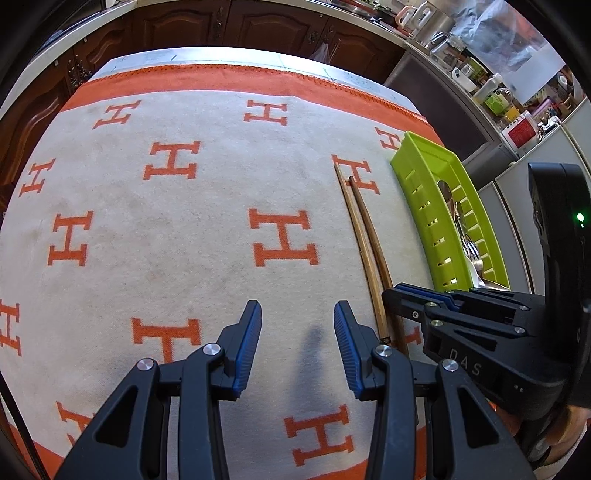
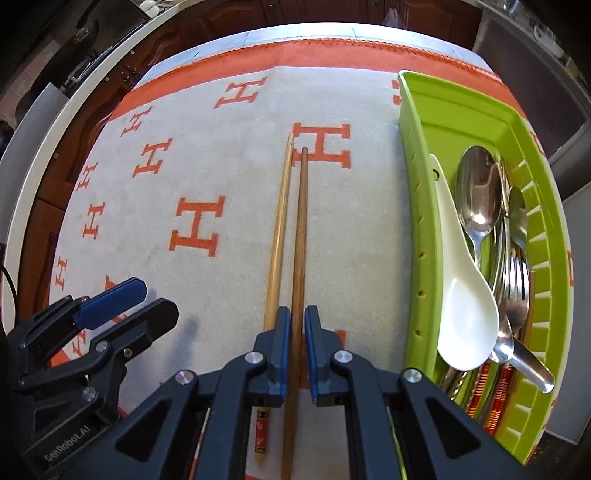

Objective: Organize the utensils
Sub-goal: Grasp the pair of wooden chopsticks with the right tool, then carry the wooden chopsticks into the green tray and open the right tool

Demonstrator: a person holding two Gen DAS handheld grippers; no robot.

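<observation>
The right gripper [image 2: 294,334] points steeply down at the table, its blue-padded jaws standing either side of the dark brown chopstick [image 2: 300,236] with a thin gap showing on each side, so the pads flank the stick rather than press on it. Just to the left of that stick, outside the jaws, lies the pale bamboo chopstick [image 2: 279,225], its red-patterned end showing under the gripper's left finger; the two sticks run nearly parallel away from the camera, almost touching at their far tips. The left gripper [image 1: 297,332] hovers beside its partner over bare cloth, its jaws well apart and holding nothing, with a soft shadow on the fabric between them. Both chopsticks rest on a cream blanket [image 2: 229,166] patterned with orange H letters and edged in an orange band, which covers the table. To the right of the chopsticks sits a lime-green slotted tray [image 2: 417,155], its long side parallel to them. Inside the tray lie a white ceramic soup spoon [image 2: 463,306], a large steel spoon [image 2: 478,192], forks [image 2: 517,280] and other metal cutlery piled together, along with red-and-yellow banded chopsticks [image 2: 480,384] at the near end. Dark wooden cabinets [image 1: 229,26] and a crowded kitchen counter [image 1: 491,88] stand beyond the table's far edge.
</observation>
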